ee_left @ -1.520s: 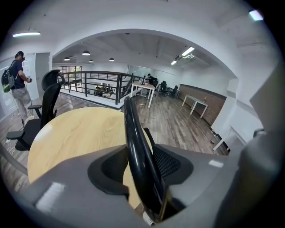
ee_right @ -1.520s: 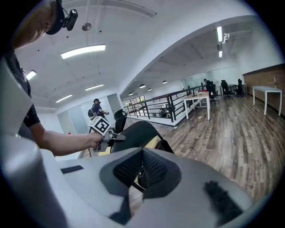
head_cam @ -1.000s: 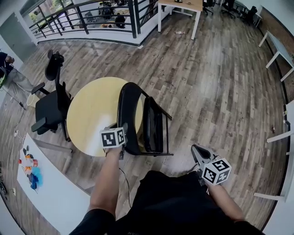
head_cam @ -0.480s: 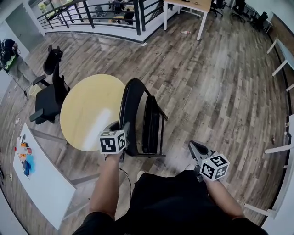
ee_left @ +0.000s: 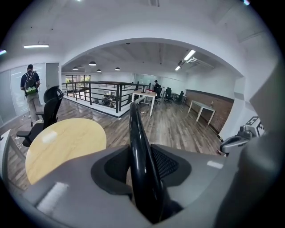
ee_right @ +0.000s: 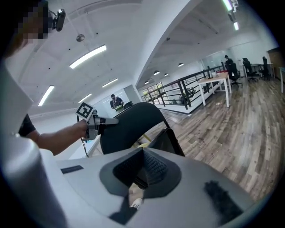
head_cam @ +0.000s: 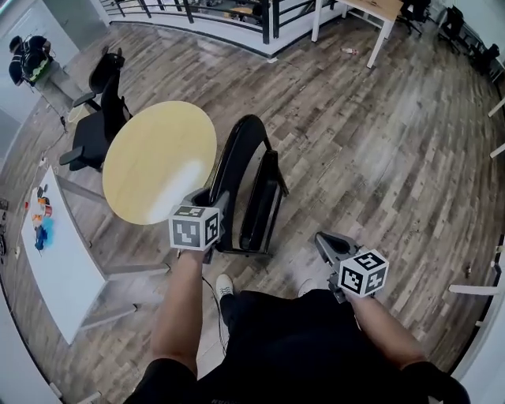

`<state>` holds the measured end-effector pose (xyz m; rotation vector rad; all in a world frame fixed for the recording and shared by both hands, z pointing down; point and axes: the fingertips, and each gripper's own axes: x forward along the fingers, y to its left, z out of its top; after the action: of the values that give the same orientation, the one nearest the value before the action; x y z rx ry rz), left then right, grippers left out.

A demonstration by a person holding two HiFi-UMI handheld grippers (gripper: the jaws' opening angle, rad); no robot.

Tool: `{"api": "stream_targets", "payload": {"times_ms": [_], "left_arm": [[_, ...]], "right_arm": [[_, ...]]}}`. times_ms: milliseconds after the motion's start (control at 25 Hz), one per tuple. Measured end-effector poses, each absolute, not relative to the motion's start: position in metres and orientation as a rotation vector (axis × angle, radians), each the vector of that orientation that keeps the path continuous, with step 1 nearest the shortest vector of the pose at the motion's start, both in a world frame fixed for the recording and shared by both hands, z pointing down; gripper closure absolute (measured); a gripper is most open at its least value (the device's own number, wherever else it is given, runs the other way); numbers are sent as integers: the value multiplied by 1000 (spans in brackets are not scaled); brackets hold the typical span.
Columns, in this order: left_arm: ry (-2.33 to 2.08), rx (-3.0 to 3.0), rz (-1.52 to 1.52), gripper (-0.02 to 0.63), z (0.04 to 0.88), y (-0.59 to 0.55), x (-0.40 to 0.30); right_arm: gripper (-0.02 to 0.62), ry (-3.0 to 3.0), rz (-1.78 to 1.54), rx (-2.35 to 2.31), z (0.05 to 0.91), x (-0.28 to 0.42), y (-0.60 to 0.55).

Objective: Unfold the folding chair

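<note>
The black folding chair (head_cam: 254,183) stands folded on the wood floor, seat flat against its frame. My left gripper (head_cam: 211,203) is shut on the curved top edge of the backrest (ee_left: 139,147), which fills the gap between its fingers (ee_left: 111,167); its jaws have just been closing on that edge. The right gripper (head_cam: 321,238) is shut and holds nothing, low to the chair's right and apart from it. From the right gripper view the chair (ee_right: 133,122) rises beyond the shut right gripper (ee_right: 143,173), with the left gripper (ee_right: 103,120) at its back.
A round yellow table (head_cam: 158,158) stands just left of the chair, a black office chair (head_cam: 96,130) beyond it. A long white table (head_cam: 55,260) with small items runs along the left. A railing (head_cam: 237,16) and a desk (head_cam: 371,9) lie far ahead. A person with a backpack (ee_left: 30,87) stands far left.
The chair, still folded, has come away from over the round table and now leans toward the upper right. The left gripper moved with its back. The right gripper shifted slightly left.
</note>
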<state>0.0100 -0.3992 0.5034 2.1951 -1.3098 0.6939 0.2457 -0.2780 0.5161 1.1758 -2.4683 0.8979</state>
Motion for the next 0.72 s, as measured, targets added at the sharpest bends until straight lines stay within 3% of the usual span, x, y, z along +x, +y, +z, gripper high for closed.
{"api": "stream_targets", "payload": {"times_ms": [280, 560, 600, 720], "left_arm": [[-1373, 2186, 670, 467, 494, -378, 68], [-1366, 2190, 619, 476, 491, -366, 105], [-1358, 2192, 595, 476, 490, -364, 110], [-1345, 2192, 511, 483, 485, -360, 122]], "right_arm": [[600, -2464, 929, 971, 538, 270, -264], [597, -2392, 1034, 855, 581, 251, -273], [538, -2381, 1060, 852, 589, 246, -278], [452, -2326, 1122, 858, 623, 223, -299]]}}
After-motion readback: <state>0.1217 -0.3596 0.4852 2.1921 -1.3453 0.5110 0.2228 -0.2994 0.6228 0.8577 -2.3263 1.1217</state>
